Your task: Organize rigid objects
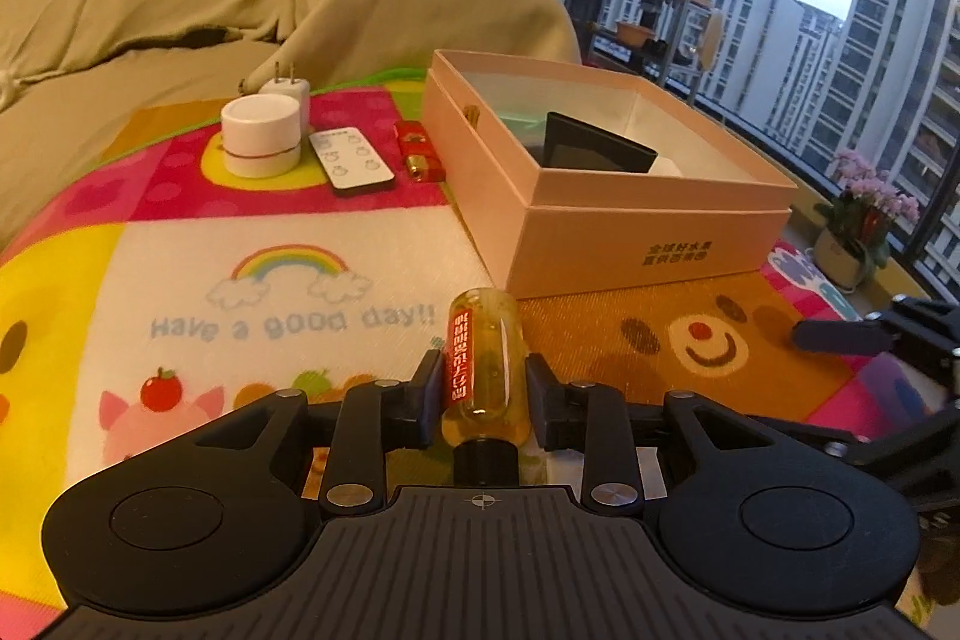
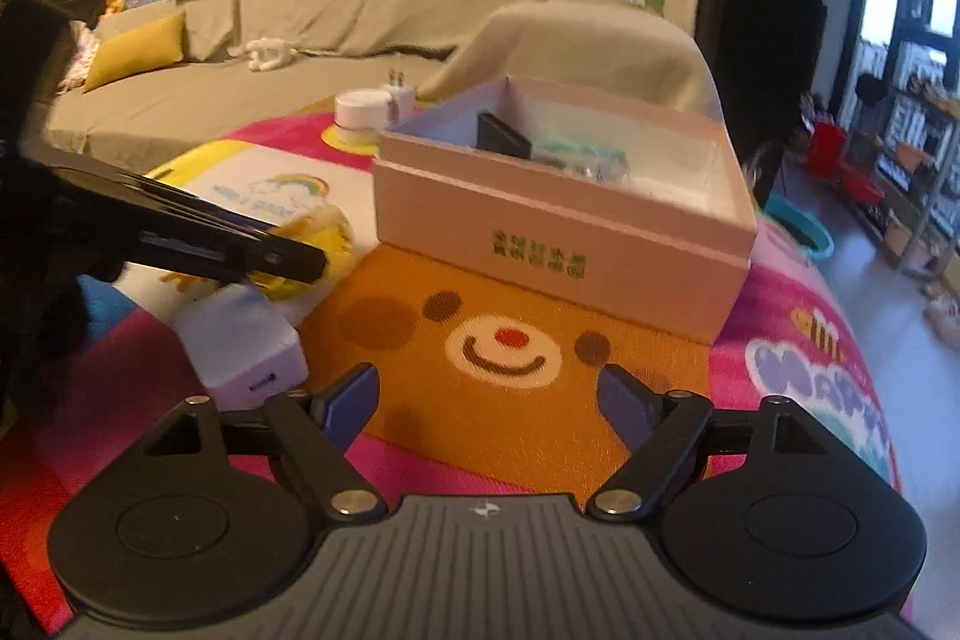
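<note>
A screwdriver with a clear yellow handle and red lettering lies between the pads of my left gripper, handle end pointing away, low over the play mat. The pads stand just off its sides, so the gripper is open. Its shaft is hidden under the gripper body. The open pink cardboard box stands just beyond, holding a black flat item. My right gripper is open and empty over the bear face on the mat, in front of the box. A small white block lies by its left finger.
At the back left of the colourful mat stand a white cylinder, a white plug adapter, a white remote and a red lighter. A covered sofa lies behind. A flower pot stands by the window.
</note>
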The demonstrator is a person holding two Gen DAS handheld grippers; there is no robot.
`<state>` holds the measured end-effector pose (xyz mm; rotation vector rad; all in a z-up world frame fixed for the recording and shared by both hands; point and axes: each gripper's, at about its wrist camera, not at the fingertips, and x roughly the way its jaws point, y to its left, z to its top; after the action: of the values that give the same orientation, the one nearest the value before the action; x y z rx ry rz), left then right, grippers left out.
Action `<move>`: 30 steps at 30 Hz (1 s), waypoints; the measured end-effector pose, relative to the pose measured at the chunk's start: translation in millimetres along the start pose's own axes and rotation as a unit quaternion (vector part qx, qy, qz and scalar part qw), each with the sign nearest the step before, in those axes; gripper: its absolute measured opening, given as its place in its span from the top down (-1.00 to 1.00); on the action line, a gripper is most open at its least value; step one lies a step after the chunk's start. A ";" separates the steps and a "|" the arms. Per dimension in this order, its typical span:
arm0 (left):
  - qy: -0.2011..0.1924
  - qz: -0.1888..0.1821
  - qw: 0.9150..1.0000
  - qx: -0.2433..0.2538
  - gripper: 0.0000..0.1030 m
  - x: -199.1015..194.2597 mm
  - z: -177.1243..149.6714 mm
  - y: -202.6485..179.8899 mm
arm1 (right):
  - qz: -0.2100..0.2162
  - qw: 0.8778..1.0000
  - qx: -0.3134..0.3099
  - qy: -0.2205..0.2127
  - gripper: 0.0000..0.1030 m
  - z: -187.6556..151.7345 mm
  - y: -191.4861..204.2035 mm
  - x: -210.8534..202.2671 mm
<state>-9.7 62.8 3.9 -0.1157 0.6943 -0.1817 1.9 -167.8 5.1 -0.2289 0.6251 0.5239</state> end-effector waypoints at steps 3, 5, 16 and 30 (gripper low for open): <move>-0.007 0.006 1.000 -0.009 0.37 -4.0 -2.9 5.5 | 0.005 0.999 0.026 0.024 -0.62 0.8 -8.5 8.2; -0.015 0.023 0.999 -0.015 0.37 -6.8 -4.5 8.9 | 0.006 0.998 0.047 0.029 -0.66 0.6 -15.0 10.2; -0.016 0.032 0.999 -0.029 0.39 -37.8 -14.2 21.1 | 0.008 0.998 0.055 0.027 -0.69 -2.1 -16.7 8.8; 0.065 -0.094 0.988 0.104 0.39 -59.3 -37.1 -46.9 | 0.015 0.996 0.087 0.018 -0.69 -3.5 -25.8 6.3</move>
<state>-84.3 27.4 20.4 0.0309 0.7892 -0.4448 18.3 -188.4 -0.3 -0.0641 0.7071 0.4920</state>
